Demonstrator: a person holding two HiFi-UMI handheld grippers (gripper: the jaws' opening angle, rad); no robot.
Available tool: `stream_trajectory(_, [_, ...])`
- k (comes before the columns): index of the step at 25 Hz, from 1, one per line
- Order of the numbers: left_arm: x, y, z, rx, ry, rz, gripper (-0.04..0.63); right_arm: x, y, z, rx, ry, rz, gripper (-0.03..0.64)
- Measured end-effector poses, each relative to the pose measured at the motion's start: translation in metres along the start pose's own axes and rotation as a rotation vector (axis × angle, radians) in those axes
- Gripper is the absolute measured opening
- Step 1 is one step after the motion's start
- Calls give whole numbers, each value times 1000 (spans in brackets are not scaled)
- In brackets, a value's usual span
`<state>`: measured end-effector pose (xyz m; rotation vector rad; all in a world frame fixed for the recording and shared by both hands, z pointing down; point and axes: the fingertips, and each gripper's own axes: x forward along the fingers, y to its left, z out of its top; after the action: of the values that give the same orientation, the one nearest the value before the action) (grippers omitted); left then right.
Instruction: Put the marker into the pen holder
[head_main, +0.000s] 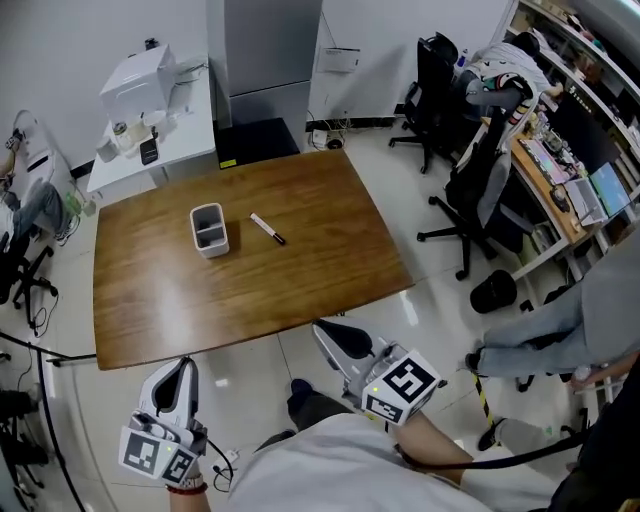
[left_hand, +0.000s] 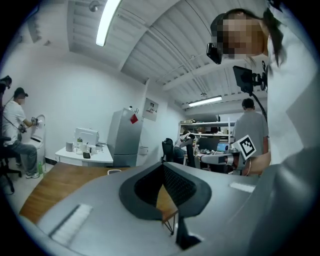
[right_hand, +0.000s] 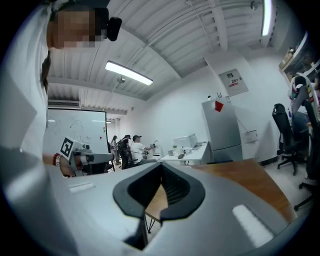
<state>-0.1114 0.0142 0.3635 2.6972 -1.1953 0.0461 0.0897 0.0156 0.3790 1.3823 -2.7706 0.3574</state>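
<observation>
A marker (head_main: 267, 229) with a white body and a dark cap lies flat near the middle of the wooden table (head_main: 300, 290). Just to its left stands the white pen holder (head_main: 209, 229), upright. Both grippers hang off the table's near edge, close to the person's body. My left gripper (head_main: 180, 372) is at the lower left, its jaws shut with nothing between them. My right gripper (head_main: 330, 335) is at the lower middle, also shut and empty. In the gripper views the jaw tips (left_hand: 162, 167) (right_hand: 161, 167) meet, pointing over the table edge.
A white side table (head_main: 150, 120) with small appliances stands behind the wooden table, beside a grey cabinet (head_main: 262, 60). Black office chairs (head_main: 470, 190) and a cluttered desk (head_main: 560, 190) fill the right. People sit at the far left and right. White tiled floor surrounds the table.
</observation>
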Motion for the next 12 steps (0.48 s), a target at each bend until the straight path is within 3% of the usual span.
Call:
stream_trajectory(3, [31, 16, -2, 50, 33, 41, -8, 24, -1, 4, -49, 4, 84, -9])
stream_trajectory(6, [60, 20, -3, 20, 27, 42, -8, 35, -1, 5, -112, 37, 180, -9])
stream_trajectory(9, [80, 26, 0, -3, 10, 61, -8, 42, -26, -2, -113, 62, 187, -9])
stream_trajectory(12, [84, 45, 7, 21, 12, 100, -8, 54, -42, 0, -79, 64, 175, -9])
